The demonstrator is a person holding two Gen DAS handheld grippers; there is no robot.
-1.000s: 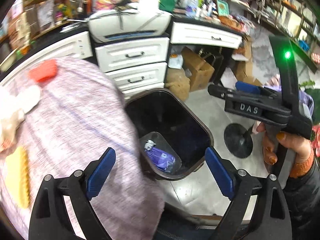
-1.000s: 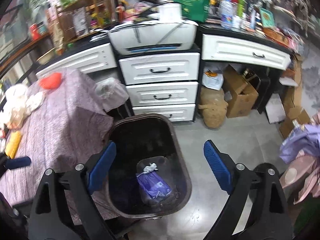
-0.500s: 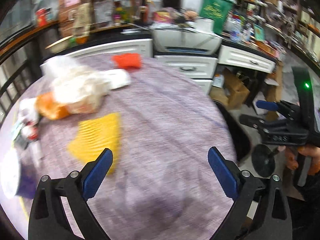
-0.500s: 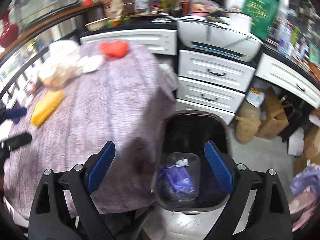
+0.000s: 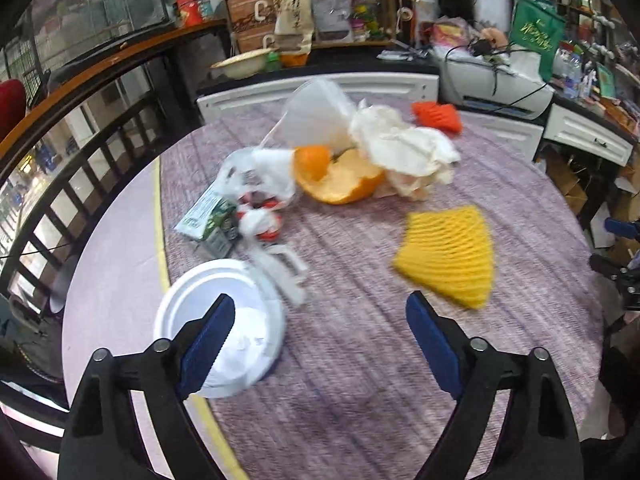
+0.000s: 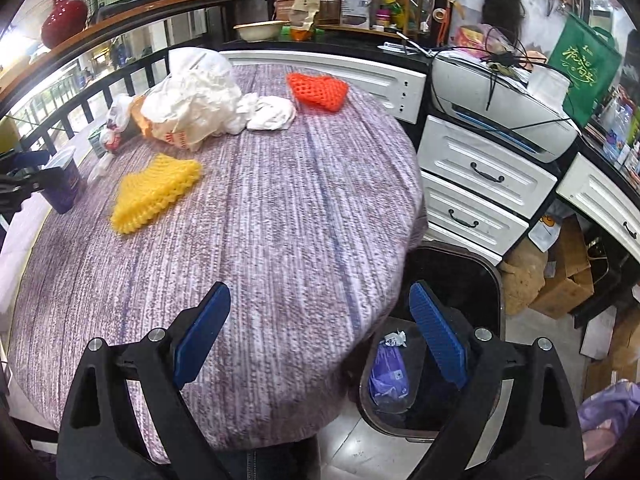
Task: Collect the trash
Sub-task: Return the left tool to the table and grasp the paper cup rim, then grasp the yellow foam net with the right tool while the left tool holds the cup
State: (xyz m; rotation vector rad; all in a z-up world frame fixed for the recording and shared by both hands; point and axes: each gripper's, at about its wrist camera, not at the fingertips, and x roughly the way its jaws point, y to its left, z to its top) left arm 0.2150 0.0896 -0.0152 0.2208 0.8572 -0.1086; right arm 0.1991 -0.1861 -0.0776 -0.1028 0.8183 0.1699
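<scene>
On the purple-grey tablecloth [image 5: 360,360], trash sits clustered toward 12 o'clock from the left gripper [image 5: 316,344]. Left jaws wide apart but closing, nothing between the pads, only cloth below. White lidded cup [image 5: 224,332] is at 9 o'clock, partly behind the left blue pad. Yellow foam net [image 5: 448,256] at 1 o'clock, clear of the pads. Orange peel [image 5: 340,180] at 12, touching crumpled white paper [image 5: 404,148] to its right and a white plastic bag with wrappers [image 5: 256,184] to its left. Red foam net [image 5: 436,116] farthest out, near the table's far edge.

Right gripper [image 6: 320,328]: jaws wide apart, empty, hovering over the table's near edge. Black trash bin [image 6: 480,280] on the floor at 4 o'clock, tucked against the table, with a purple wrapper [image 6: 388,372] already inside. In this view the yellow net is at 10 o'clock, the paper pile and red net around 11–12. Left gripper's tips just visible at the far left edge, beside the cup. White drawers [image 6: 484,176] behind the bin at 2 o'clock.
</scene>
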